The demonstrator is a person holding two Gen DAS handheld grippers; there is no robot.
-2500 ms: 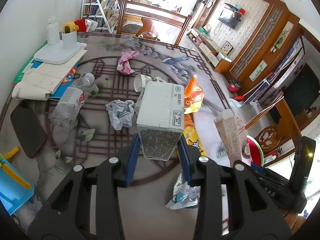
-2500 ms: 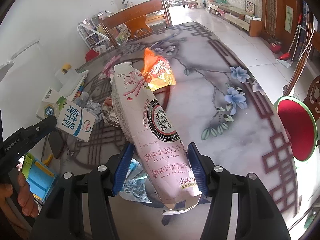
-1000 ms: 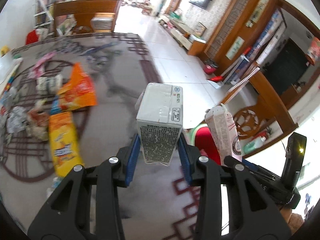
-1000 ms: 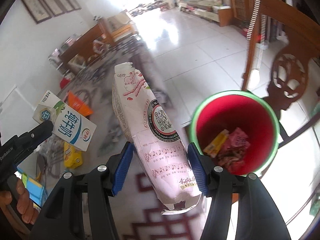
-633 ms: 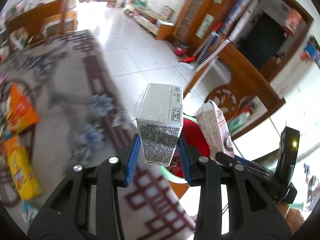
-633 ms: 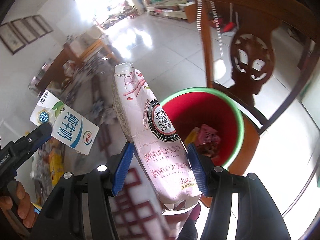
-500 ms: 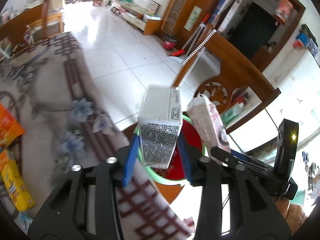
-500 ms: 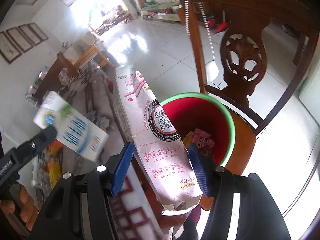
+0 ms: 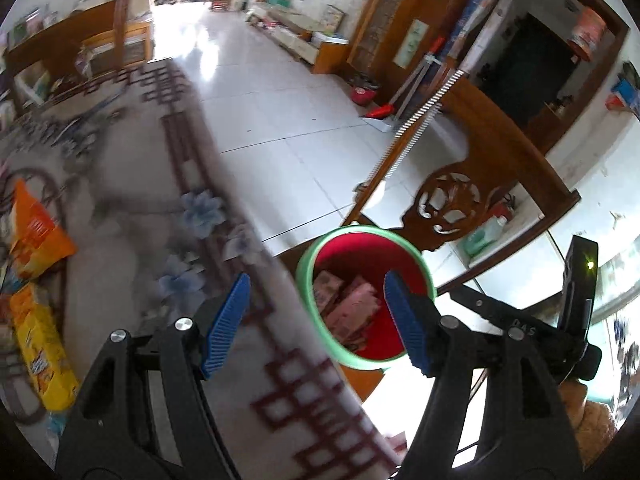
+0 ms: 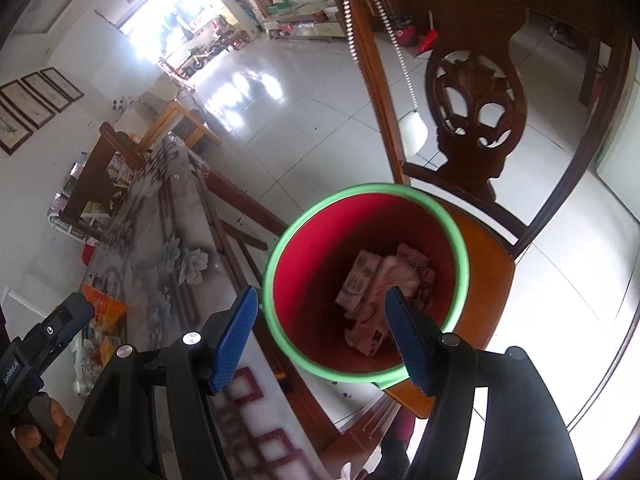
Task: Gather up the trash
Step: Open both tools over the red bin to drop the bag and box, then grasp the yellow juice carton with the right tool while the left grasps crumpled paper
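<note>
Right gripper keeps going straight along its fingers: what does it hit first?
Probably the cartons lying inside the red bin. The opening right gripper, holding nothing, points into the bin's mouth; depth is hard to judge.

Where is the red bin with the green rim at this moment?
The red bin stands on the wooden chair seat beside the table edge; both wrist views show it, just ahead of the fingers.

The table (image 9: 132, 256) blurs near the lens, and the bucket (image 10: 456, 240) hides lower trash.
</note>
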